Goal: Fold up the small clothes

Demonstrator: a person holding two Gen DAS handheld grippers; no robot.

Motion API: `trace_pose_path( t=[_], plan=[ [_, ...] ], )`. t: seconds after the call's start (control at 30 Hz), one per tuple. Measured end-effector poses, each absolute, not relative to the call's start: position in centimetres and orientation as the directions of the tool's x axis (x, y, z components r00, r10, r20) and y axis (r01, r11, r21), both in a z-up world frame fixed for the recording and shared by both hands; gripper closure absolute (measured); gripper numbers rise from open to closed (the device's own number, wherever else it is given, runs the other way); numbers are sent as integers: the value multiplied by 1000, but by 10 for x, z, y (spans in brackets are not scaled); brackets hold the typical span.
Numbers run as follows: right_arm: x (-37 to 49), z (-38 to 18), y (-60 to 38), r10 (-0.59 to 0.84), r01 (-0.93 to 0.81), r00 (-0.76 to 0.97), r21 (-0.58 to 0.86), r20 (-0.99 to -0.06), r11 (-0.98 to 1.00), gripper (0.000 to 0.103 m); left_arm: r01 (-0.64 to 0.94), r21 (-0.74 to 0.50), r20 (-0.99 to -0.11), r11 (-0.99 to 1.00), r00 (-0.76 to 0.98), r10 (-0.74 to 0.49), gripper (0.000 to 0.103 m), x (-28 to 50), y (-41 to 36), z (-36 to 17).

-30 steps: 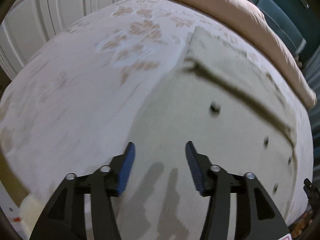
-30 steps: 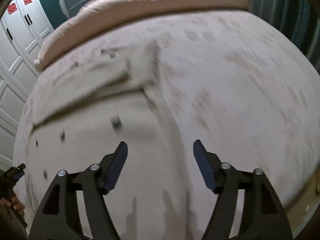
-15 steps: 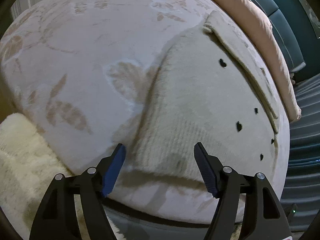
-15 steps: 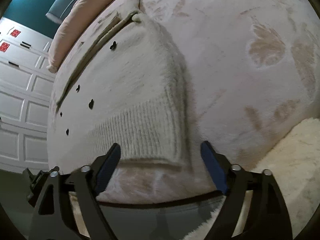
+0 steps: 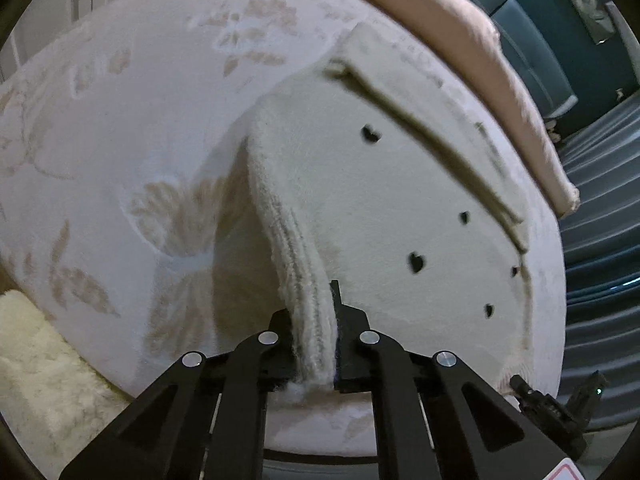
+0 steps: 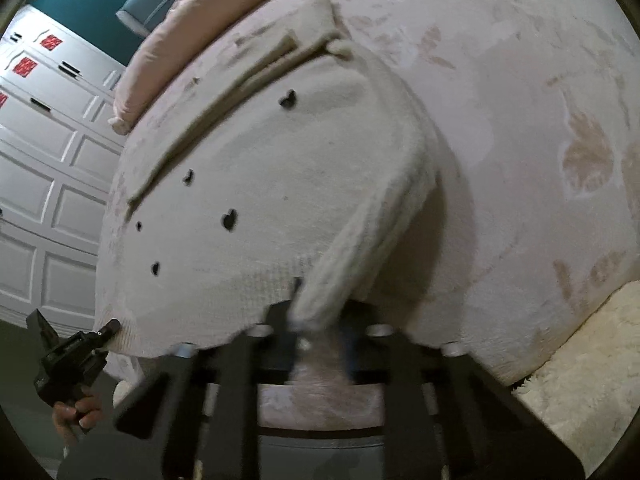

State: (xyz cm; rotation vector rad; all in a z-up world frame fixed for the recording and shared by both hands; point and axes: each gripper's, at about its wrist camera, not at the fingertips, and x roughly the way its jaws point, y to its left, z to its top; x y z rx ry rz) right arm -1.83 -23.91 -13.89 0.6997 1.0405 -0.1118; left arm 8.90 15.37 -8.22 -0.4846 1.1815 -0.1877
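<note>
Two hem corners of cardigan (image 5: pixel 360 200) pinched; hand (image 6: pixel 76 412) only rightward.

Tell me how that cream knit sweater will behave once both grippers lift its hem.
The cream sweater looks floppy: its hem already drapes in a ridge from the left gripper. The thick fuzzy knit probably grips the pads rather than slipping. Held by the right gripper too, the middle will likely sag.
</note>
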Motion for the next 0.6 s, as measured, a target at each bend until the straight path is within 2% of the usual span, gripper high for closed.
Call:
trace_pose_path(
  t=[0.3, 0.47, 0.6],
  plan=[
    [-62, -97, -247, 147, 355, 566, 401, -811, 845, 99, -40, -398, -849, 917, 394, -351, 99, 56, 161, -47],
    [-96, -100, -244, 139, 347, 492, 340, -860, 874, 99, 2, -370, -872, 929, 344, -348, 99, 16, 159, -43],
    [-141, -106, -225, 149, 244, 341, 241, -928, 940, 99, 43, -339, -906, 940, 253, -338, 99, -35, 165, -46]
  ],
)
